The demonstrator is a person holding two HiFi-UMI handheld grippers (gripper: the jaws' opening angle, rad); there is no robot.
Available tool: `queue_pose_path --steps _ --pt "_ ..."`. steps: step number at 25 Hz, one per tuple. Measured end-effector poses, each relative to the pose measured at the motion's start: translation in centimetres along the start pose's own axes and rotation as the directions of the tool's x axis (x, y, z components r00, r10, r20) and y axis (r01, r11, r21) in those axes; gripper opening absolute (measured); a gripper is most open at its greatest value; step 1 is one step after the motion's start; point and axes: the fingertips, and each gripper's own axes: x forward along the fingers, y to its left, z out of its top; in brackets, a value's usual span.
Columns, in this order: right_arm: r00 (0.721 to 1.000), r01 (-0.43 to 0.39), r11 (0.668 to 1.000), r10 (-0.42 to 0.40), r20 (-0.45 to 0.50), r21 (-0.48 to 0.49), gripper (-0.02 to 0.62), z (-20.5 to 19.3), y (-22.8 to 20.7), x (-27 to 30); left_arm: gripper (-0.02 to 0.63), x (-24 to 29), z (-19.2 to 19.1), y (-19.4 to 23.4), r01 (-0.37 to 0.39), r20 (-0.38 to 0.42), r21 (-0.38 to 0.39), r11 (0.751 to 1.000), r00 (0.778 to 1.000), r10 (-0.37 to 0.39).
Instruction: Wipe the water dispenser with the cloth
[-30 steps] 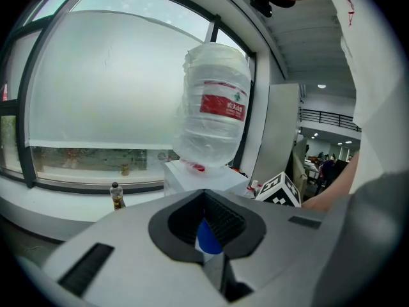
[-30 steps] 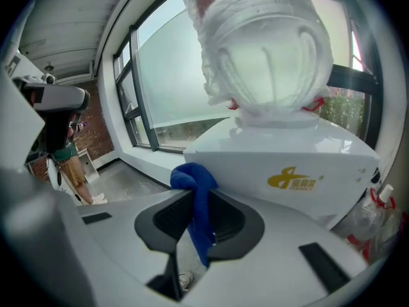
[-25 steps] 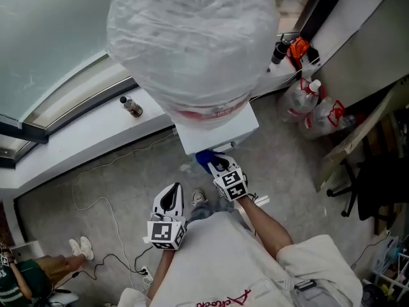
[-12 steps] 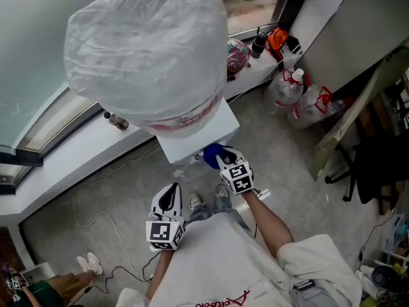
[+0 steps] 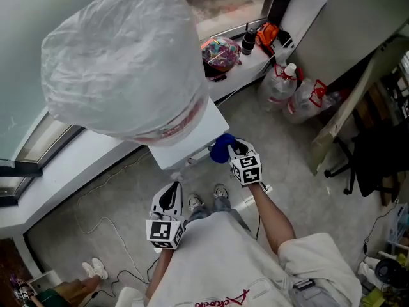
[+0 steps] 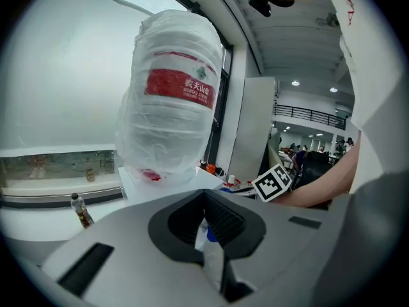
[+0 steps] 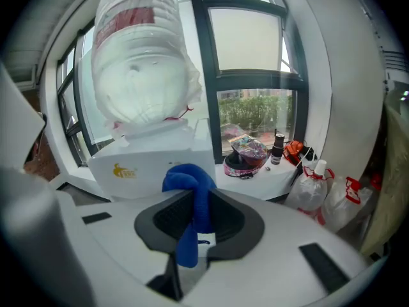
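The white water dispenser (image 5: 192,139) carries a large bottle wrapped in clear plastic (image 5: 121,62). Its front face with a gold logo (image 7: 124,170) fills the right gripper view. My right gripper (image 5: 231,148) is shut on a blue cloth (image 5: 221,147), bunched between the jaws (image 7: 190,200), close to the dispenser's front right corner. My left gripper (image 5: 170,201) hangs lower, apart from the dispenser, jaws close together with nothing between them. The bottle's red label (image 6: 179,88) shows in the left gripper view.
A white window ledge (image 5: 96,152) runs behind the dispenser. On it stand a colourful helmet (image 5: 220,48), a dark flask (image 5: 248,40) and an orange item (image 5: 268,34). Plastic bags with bottles (image 5: 294,91) lie on the floor at right. A cable (image 5: 96,210) trails on the floor.
My right gripper with the blue cloth has moved up and to the right along the dispenser's front edge. The head view has swung, so the dispenser sits further left. The left gripper has hardly moved.
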Motion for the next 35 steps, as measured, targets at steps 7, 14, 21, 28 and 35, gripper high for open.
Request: queue_pose_path --steps 7,14,21,28,35 --pt "0.999 0.05 0.998 -0.05 0.015 0.029 0.078 0.2 -2.6 -0.8 0.012 0.8 0.0 -0.5 0.015 -0.009 0.005 1.0 1.0 -0.015" --pt "0.995 0.071 0.997 -0.073 0.062 0.031 0.08 0.8 -2.8 -3.5 0.012 1.1 0.2 -1.6 0.043 0.002 0.017 0.999 0.999 -0.043" --pt "0.989 0.037 0.999 -0.038 0.143 0.004 0.08 3.5 -0.8 -6.6 0.012 1.3 1.7 -2.1 0.028 0.061 -0.012 1.0 0.998 -0.027" --pt "0.96 -0.033 0.995 0.058 0.273 -0.095 0.08 8.9 3.8 -11.0 0.012 0.9 4.1 -2.3 -0.006 0.135 0.02 1.0 0.991 0.003" --pt "0.913 -0.148 0.973 0.203 0.353 -0.178 0.078 12.0 7.7 -13.9 0.012 0.1 5.4 -2.4 -0.066 0.193 -0.003 0.998 0.979 0.065"
